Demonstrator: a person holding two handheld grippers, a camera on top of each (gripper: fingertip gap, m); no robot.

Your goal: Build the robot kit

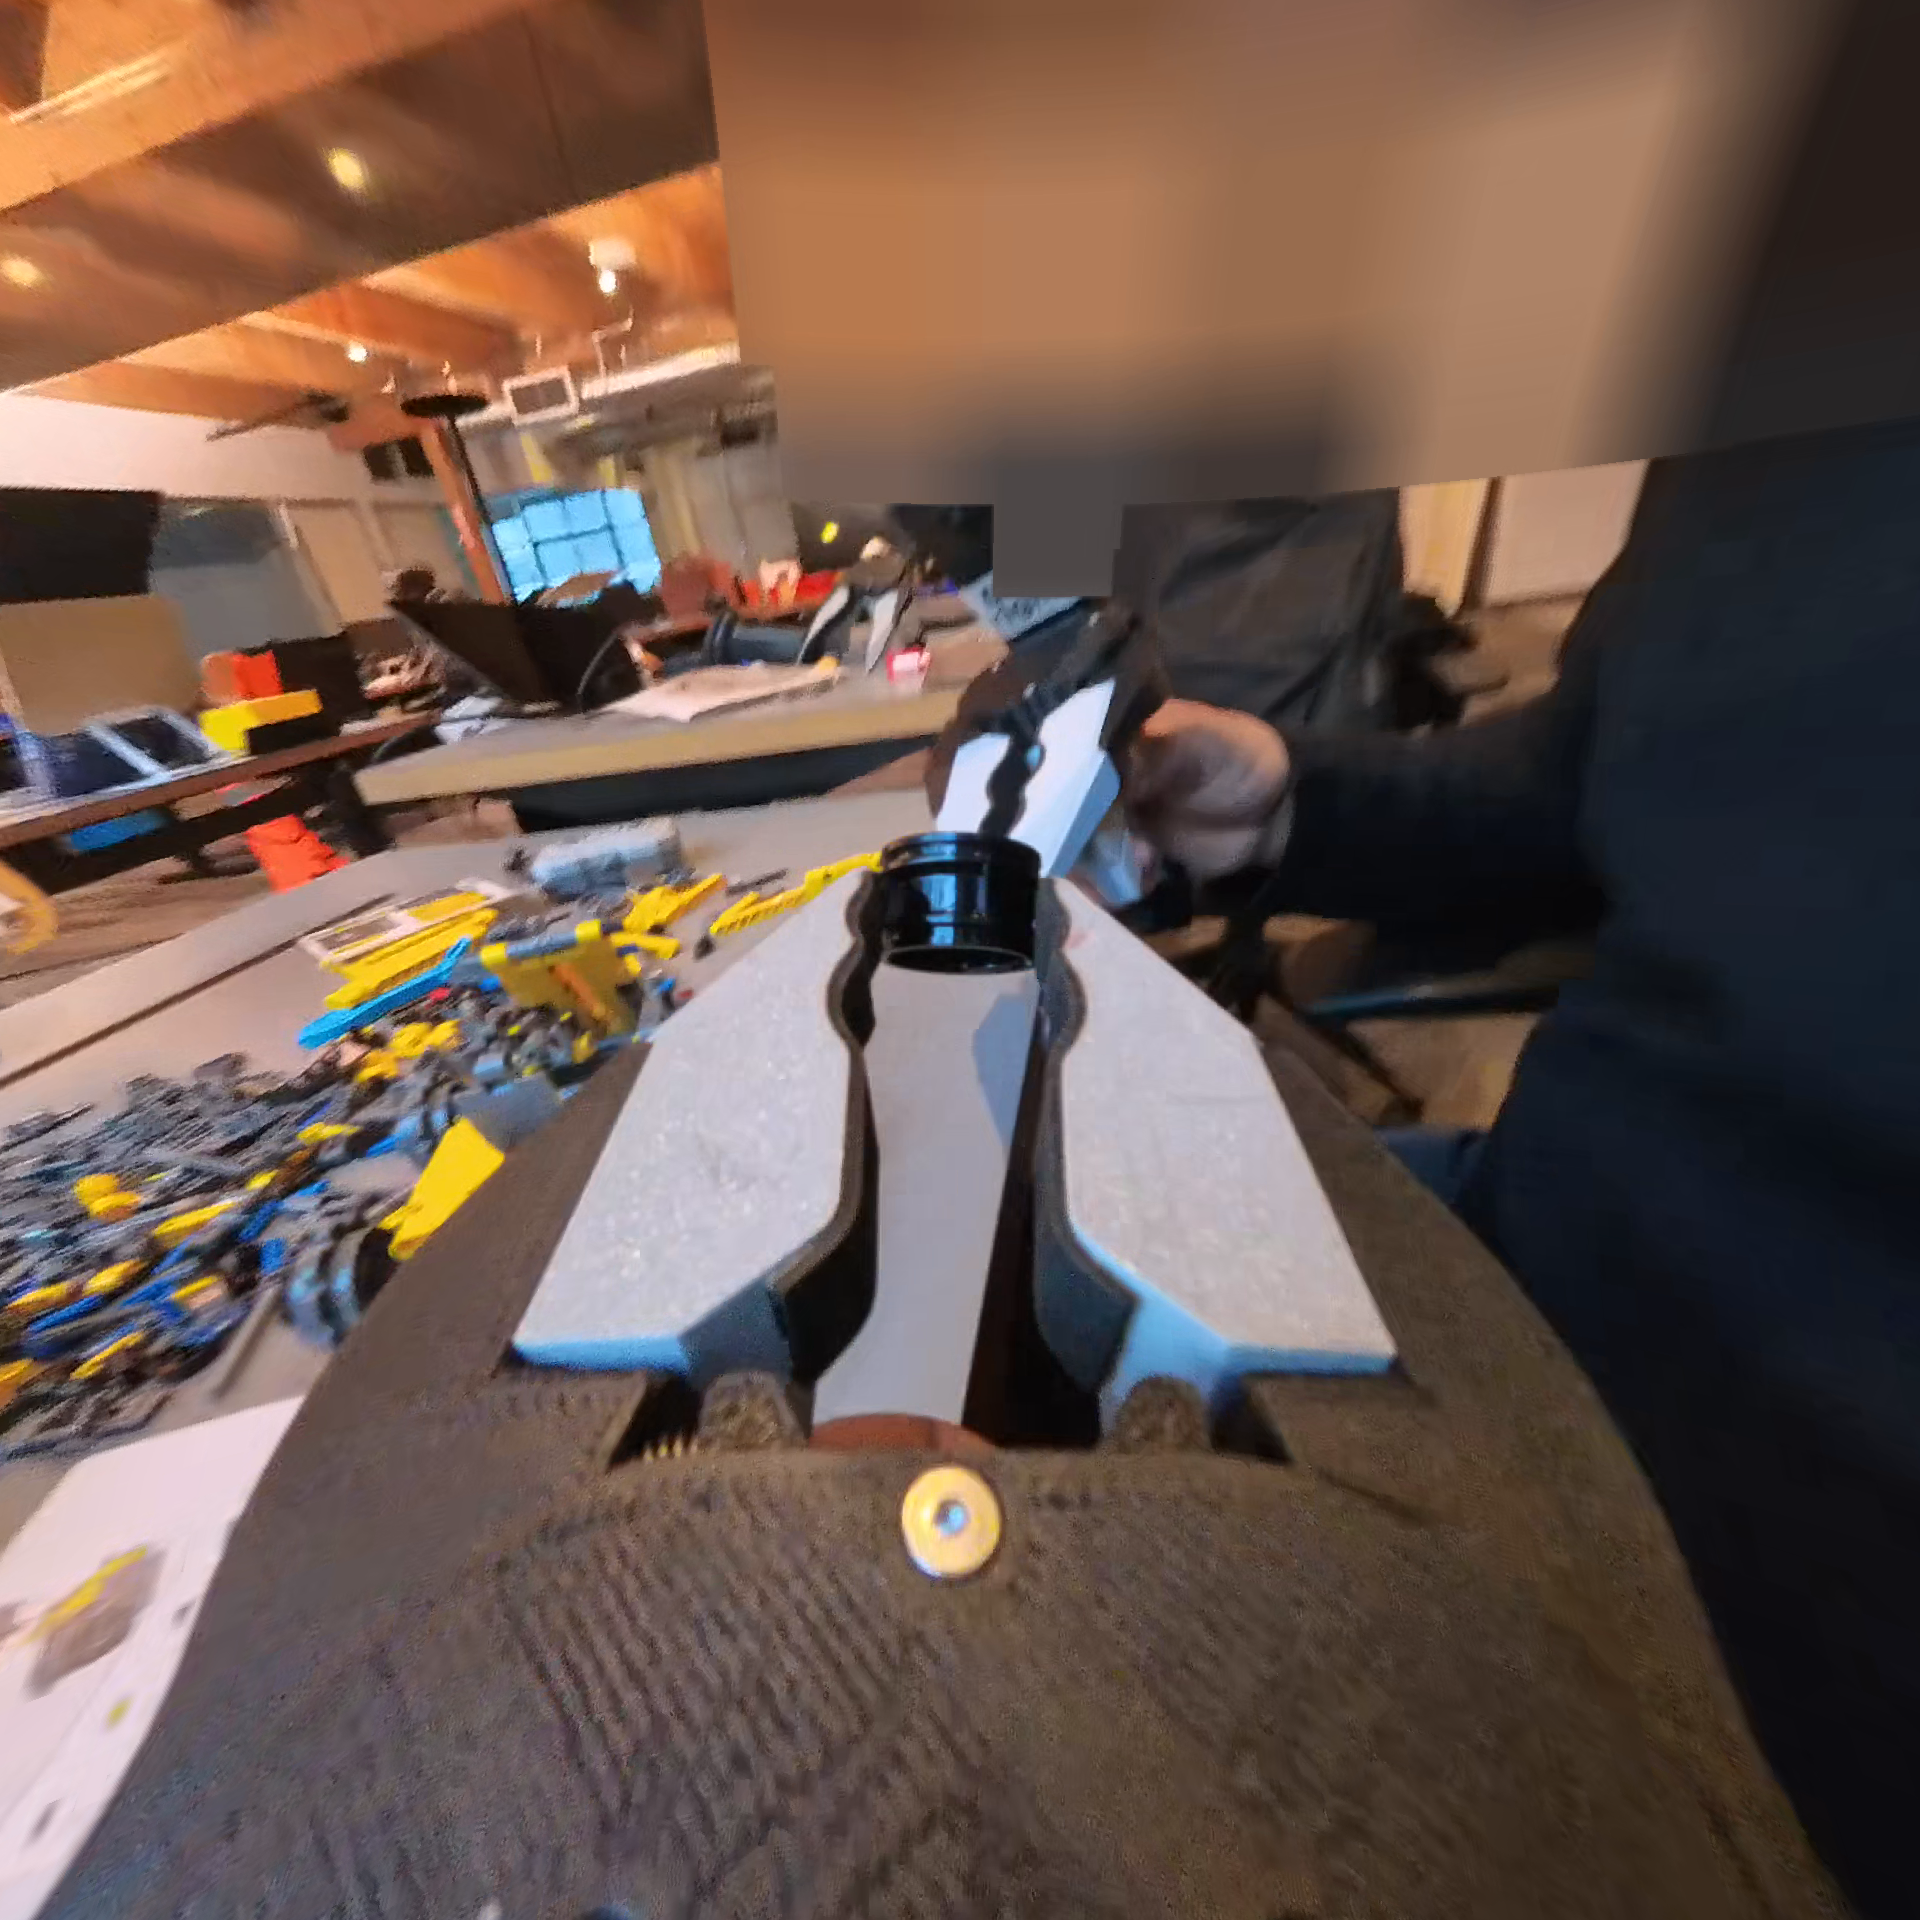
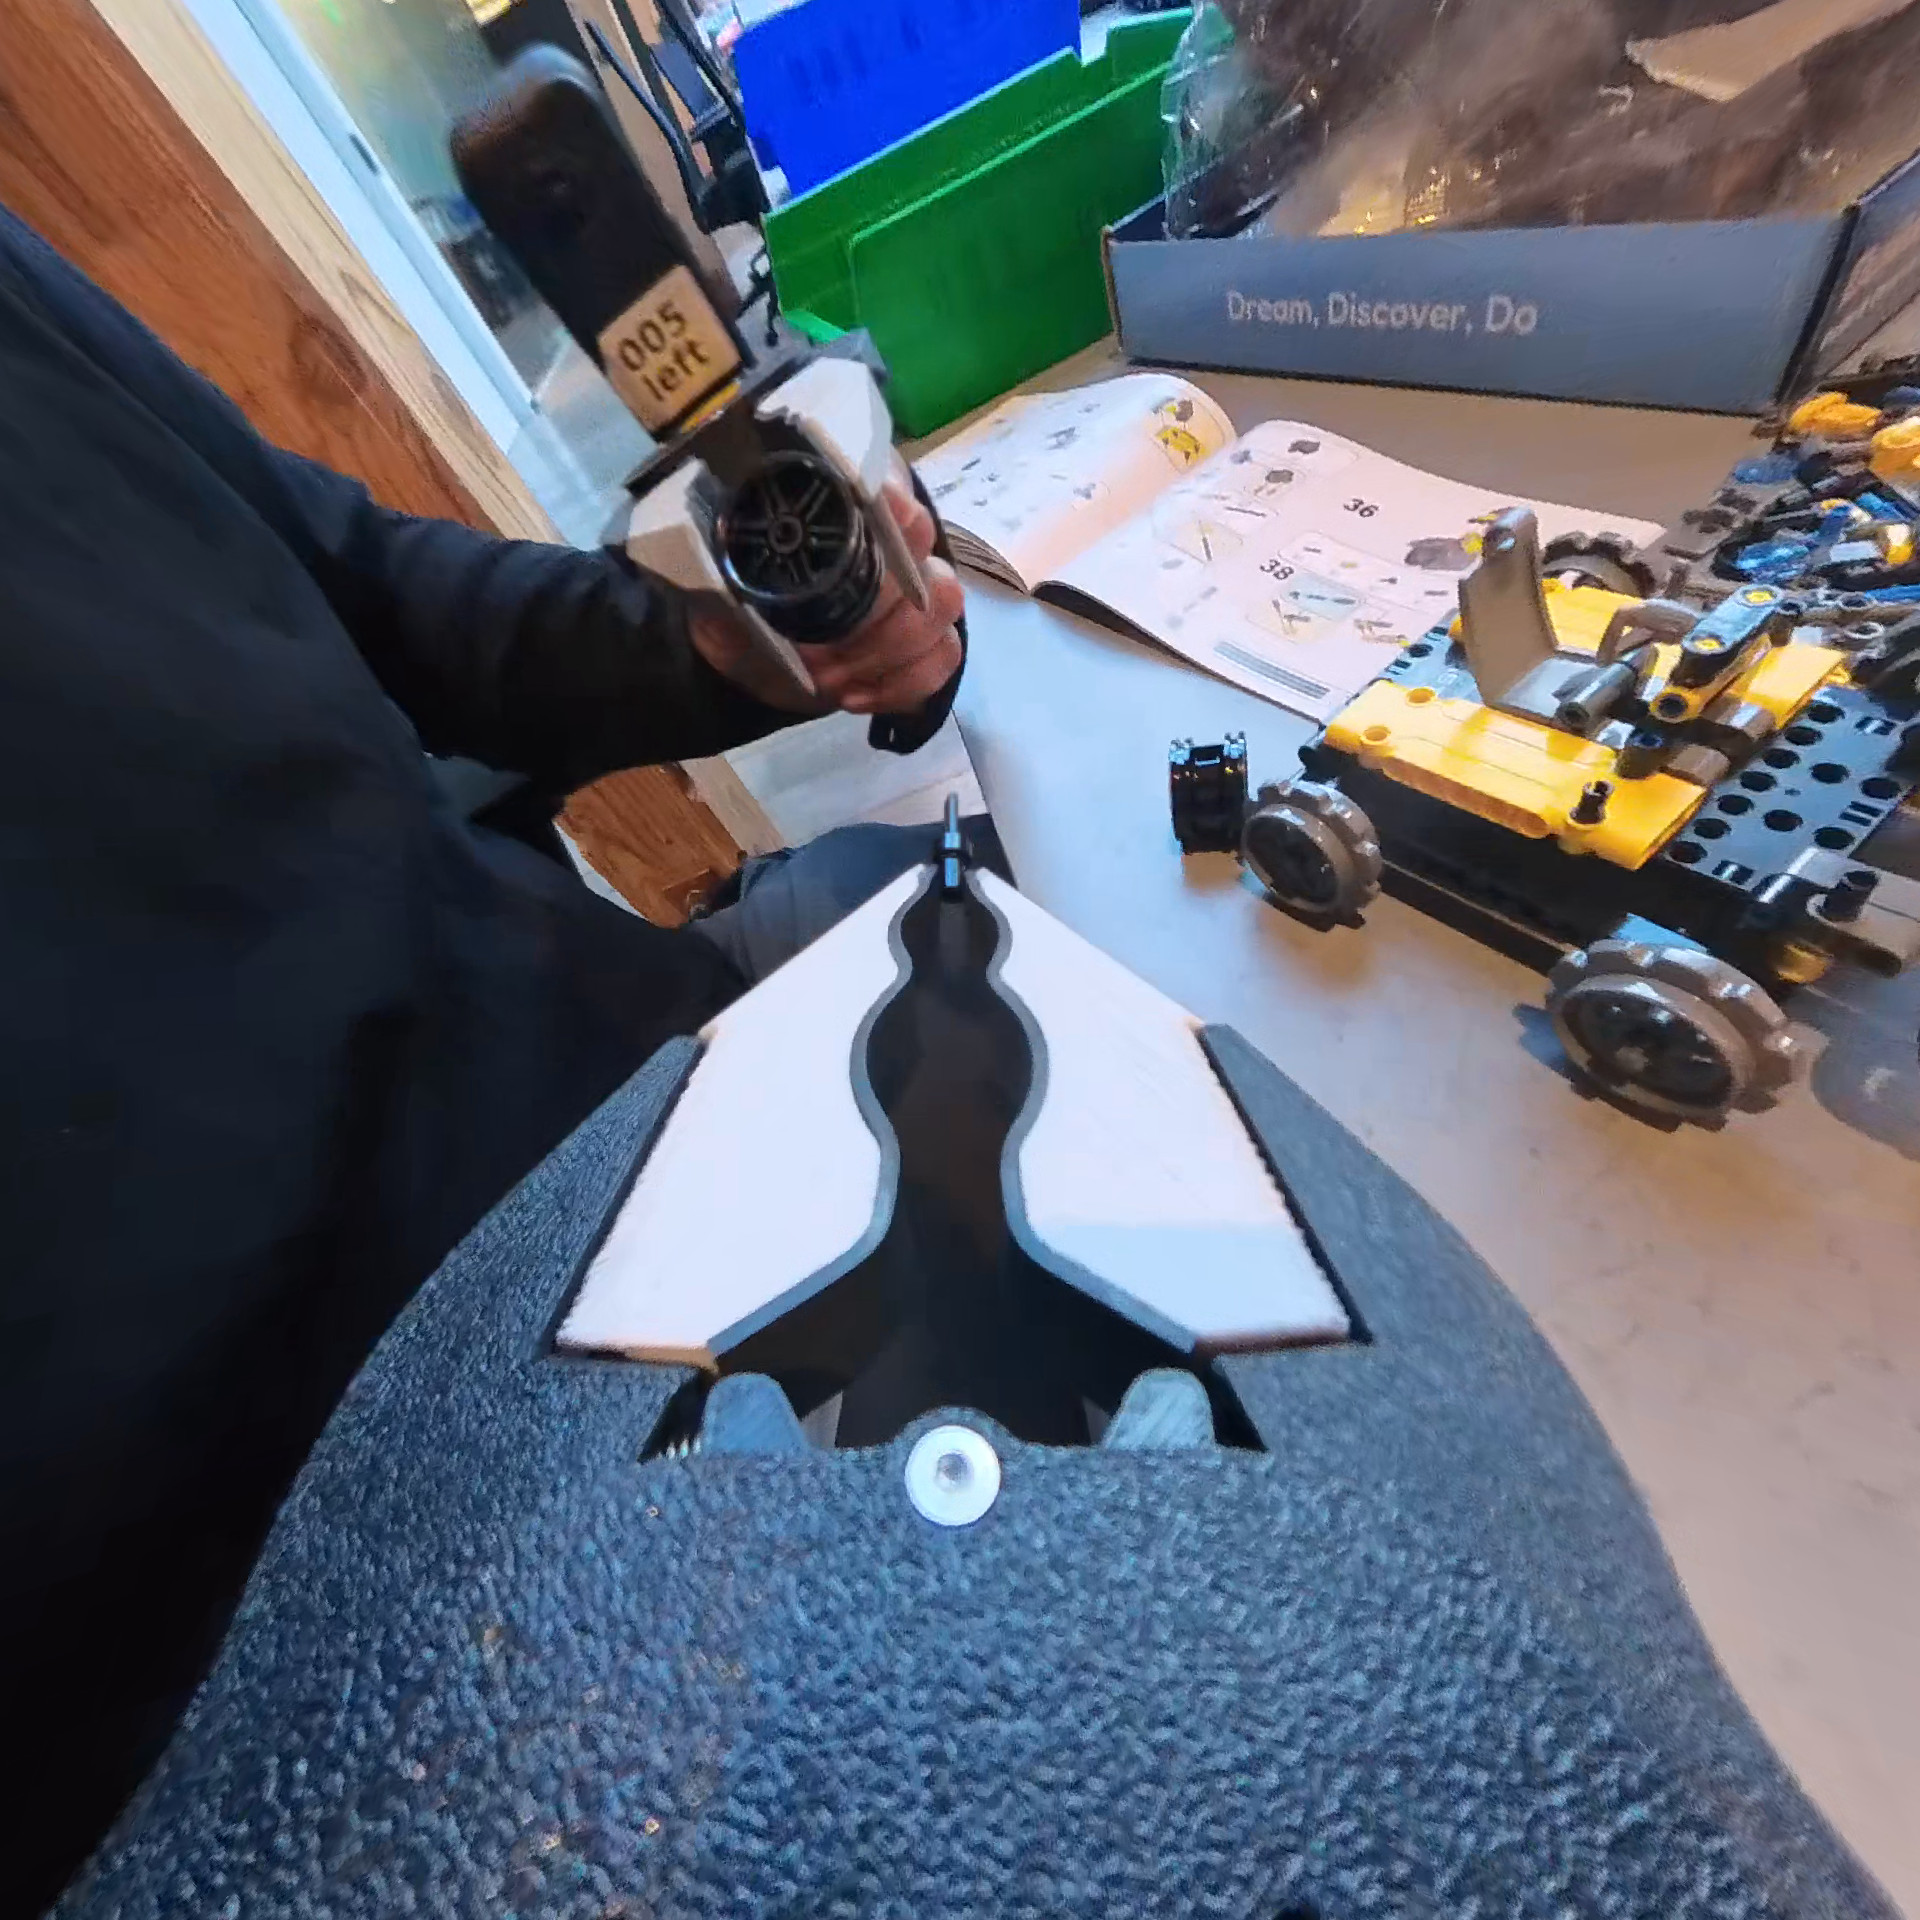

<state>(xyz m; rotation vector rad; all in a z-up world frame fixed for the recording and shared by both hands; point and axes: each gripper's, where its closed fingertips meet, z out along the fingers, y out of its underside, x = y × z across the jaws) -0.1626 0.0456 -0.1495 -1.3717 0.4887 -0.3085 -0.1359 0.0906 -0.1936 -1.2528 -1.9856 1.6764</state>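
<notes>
My left gripper [image 1: 958, 909] is shut on a black toy wheel rim [image 1: 958, 906] and holds it in the air off the table's edge; the rim also shows in the right wrist view [image 2: 792, 540], its spoked face turned toward that camera. My right gripper [image 2: 951, 883] is shut on a small dark axle pin [image 2: 951, 847] at its fingertips. It also shows in the left wrist view [image 1: 1029, 774], just behind the rim. A half-built yellow and black toy vehicle [image 2: 1621, 769] stands on the grey table [image 2: 1351, 1195], to the right. A second black rim [image 2: 1207, 795] stands beside its front wheel [image 2: 1311, 854].
An open instruction booklet [image 2: 1195, 520] lies behind the vehicle, with a grey box [image 2: 1475, 301] and green bins [image 2: 966, 239] beyond. Several loose yellow, blue and grey parts [image 1: 312, 1122] cover the table left of my left gripper. A person's dark sleeves [image 2: 312, 727] are close. The gap from one gripper's tips to the other's is roughly 7 cm.
</notes>
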